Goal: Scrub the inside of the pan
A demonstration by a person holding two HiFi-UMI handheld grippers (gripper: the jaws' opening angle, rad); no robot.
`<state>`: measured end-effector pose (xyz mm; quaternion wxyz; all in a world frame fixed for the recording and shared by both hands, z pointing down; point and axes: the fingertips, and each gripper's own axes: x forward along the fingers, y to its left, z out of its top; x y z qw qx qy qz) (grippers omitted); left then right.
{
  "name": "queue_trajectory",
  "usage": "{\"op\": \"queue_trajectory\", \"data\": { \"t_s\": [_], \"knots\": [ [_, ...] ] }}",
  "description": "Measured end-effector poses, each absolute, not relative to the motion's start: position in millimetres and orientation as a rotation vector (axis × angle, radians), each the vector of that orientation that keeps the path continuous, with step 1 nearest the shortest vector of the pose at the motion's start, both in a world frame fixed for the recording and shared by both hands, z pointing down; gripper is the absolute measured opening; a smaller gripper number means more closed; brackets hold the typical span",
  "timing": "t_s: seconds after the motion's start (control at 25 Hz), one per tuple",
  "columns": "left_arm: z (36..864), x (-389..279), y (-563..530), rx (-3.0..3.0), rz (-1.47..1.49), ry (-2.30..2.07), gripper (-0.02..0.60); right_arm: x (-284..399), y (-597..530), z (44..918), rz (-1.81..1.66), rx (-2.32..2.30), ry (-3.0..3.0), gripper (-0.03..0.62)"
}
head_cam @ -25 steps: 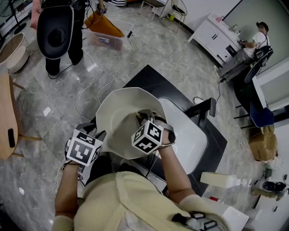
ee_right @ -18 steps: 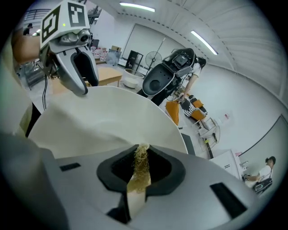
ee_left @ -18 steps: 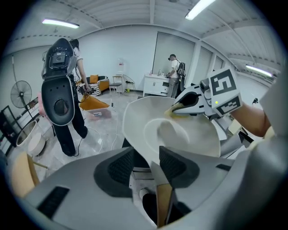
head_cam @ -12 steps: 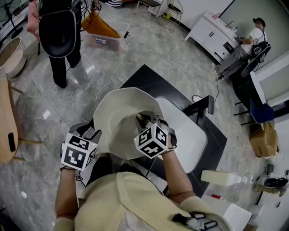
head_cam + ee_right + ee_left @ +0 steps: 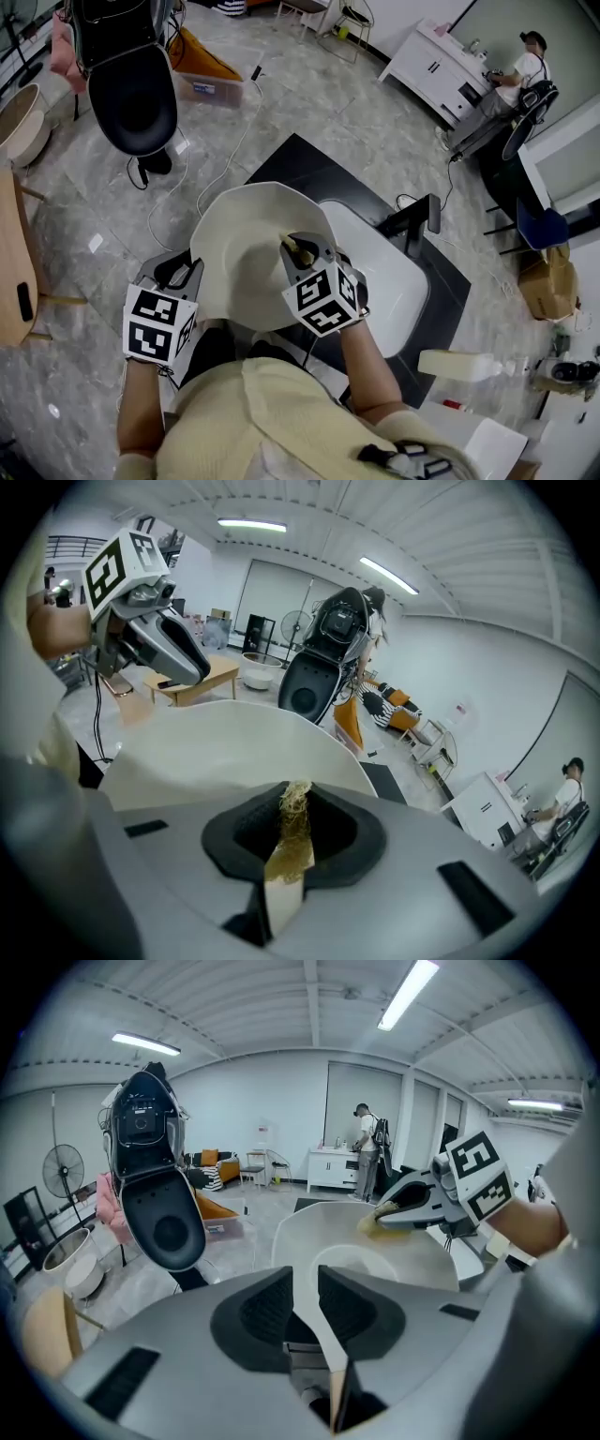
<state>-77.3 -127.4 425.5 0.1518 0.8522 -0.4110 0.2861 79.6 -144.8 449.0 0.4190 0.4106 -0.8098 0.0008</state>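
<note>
Above the black surface (image 5: 300,169) and its white sink (image 5: 398,295), the head view shows a cream pan (image 5: 234,239) held up in the air and tilted, its hollow towards the person. The left tongs (image 5: 178,270) sit at the pan's left edge. The right tongs (image 5: 302,251) reach into the bowl with a yellowish scrubbing pad (image 5: 292,246) at their tip. A pale bottle (image 5: 459,366) lies on the surface to the right, well apart.

From the left gripper view, the left tongs have just been closing and now stand narrow on the pan's flat handle (image 5: 330,1349), which runs between the pads and up to the bowl.

From the right gripper view, the right tongs are clamped on the pad, and its frayed end pokes out towards the pan's inner wall. Whether it touches the wall I cannot tell.

The likely trouble is the handle grip. It is thin, the pan hangs free, and a hard scrubbing push could twist the pan in the pads or slip it loose to drop onto the sink. The pad is pinched by a narrow edge and could drag out under friction.

Counted: one pan, one pad, two tongs, one sink, one bottle.
</note>
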Motion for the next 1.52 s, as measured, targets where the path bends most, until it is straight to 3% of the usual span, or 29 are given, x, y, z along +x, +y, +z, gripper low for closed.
{"op": "queue_trajectory", "data": {
  "t_s": [0.64,1.52],
  "knots": [
    [393.8,-64.2,-133.9,2.542,0.579,-1.212,0.038,84.3,-134.6,412.9,0.076,1.183,-2.175,0.054],
    [404.5,-60.4,-133.9,2.543,0.620,-1.196,0.014,84.7,-131.2,413.1,0.155,1.226,-2.226,0.051]
  ]
}}
